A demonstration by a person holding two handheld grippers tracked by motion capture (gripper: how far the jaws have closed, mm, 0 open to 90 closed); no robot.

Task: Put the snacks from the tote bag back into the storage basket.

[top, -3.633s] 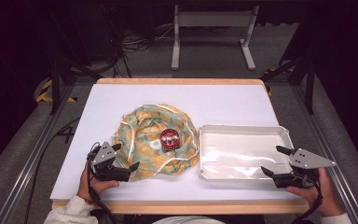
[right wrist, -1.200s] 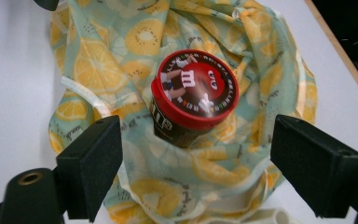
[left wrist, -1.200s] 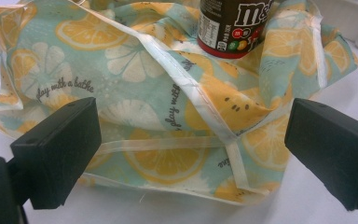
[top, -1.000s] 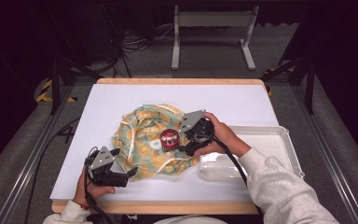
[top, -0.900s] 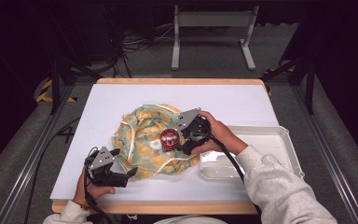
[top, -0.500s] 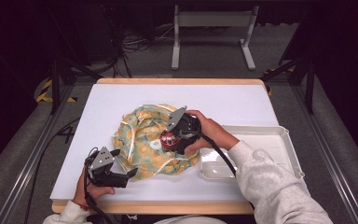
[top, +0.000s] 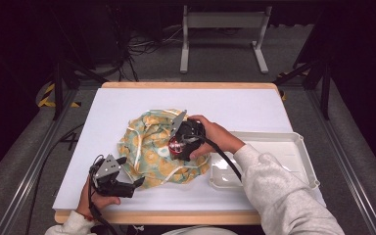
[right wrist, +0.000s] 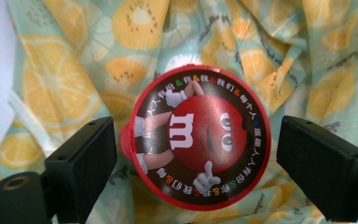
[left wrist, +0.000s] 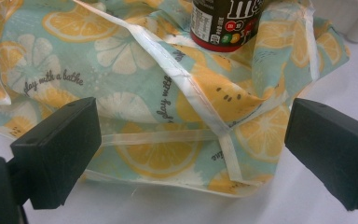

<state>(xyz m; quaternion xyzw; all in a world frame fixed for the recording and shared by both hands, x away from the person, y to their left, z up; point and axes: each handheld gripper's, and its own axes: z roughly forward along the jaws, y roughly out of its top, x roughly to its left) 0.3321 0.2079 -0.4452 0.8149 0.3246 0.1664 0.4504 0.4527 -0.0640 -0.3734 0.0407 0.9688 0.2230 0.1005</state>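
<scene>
A crumpled cloth (top: 147,147) printed with orange and lemon slices lies mid-table. On it stands a dark candy tub (left wrist: 223,23) with a red round lid (right wrist: 196,137). My right gripper (top: 177,139) hangs over the tub from the right, pointing down at the lid. Its jaws have just been opening and stand either side of the lid (top: 175,145), the right pad clear of it. My left gripper (top: 131,171) rests at the cloth's near left edge, open, with the cloth's hem (left wrist: 168,137) lying between its wide jaws, untouched.
A white plastic tray (top: 293,142) sits at the right of the white table top, partly under the person's right sleeve (top: 279,196). The table's wooden front edge (top: 176,218) runs just behind the left hand. Dark floor and metal frames surround the table.
The right hand has left the tray side and come leftward over the cloth, settling above the tub's lid with its jaws spreading. The left gripper has stayed put.
</scene>
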